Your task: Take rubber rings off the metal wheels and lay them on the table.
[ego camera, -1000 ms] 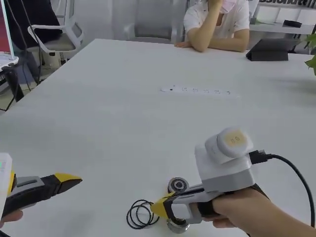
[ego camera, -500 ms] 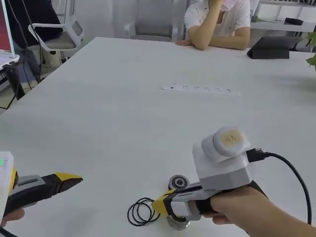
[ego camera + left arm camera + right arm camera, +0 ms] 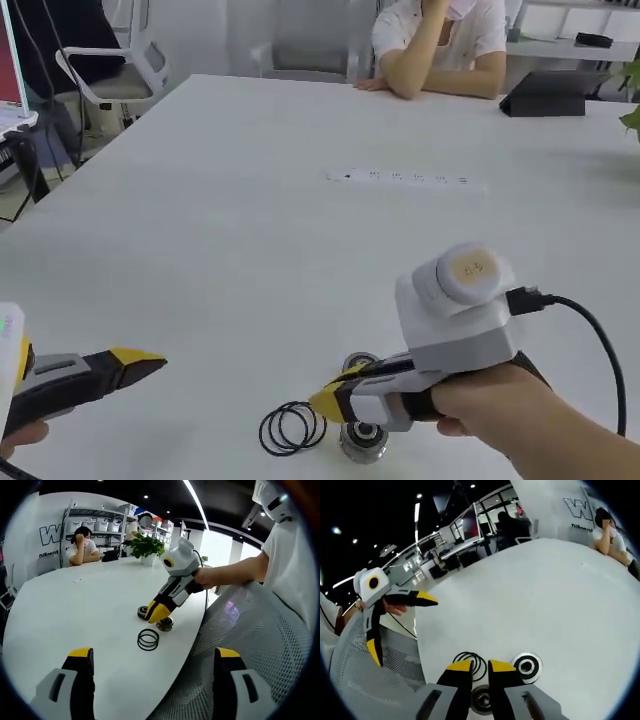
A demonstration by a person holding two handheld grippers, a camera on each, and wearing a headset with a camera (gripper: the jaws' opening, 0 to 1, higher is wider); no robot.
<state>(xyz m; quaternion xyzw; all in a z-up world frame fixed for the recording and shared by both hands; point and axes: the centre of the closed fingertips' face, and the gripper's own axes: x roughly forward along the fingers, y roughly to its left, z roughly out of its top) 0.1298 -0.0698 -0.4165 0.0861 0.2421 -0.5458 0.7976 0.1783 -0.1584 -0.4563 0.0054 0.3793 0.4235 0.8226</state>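
Observation:
Several thin black rubber rings (image 3: 292, 428) lie overlapped on the white table (image 3: 250, 230). Two metal wheels sit just right of them, the near one (image 3: 362, 440) in plain sight and the far one (image 3: 358, 360) partly behind my right gripper (image 3: 325, 403). That gripper hovers over the wheels, its yellow tips together and pointing at the rings, with nothing between them. In the right gripper view the rings (image 3: 470, 662) lie past the jaws, with one wheel (image 3: 527, 666) to the right and the other (image 3: 481, 699) under the jaws. My left gripper (image 3: 150, 362) waits at the left, jaws wide apart (image 3: 154, 652).
A white power strip (image 3: 405, 181) lies mid-table. A seated person (image 3: 440, 45) leans on the far edge, next to a dark laptop (image 3: 550, 98). Office chairs (image 3: 110, 70) stand beyond the far left corner. The near table edge runs close behind the rings (image 3: 148, 639).
My right gripper has lifted a little off the near wheel, which now shows fully. The rings and the left gripper stay where they were.

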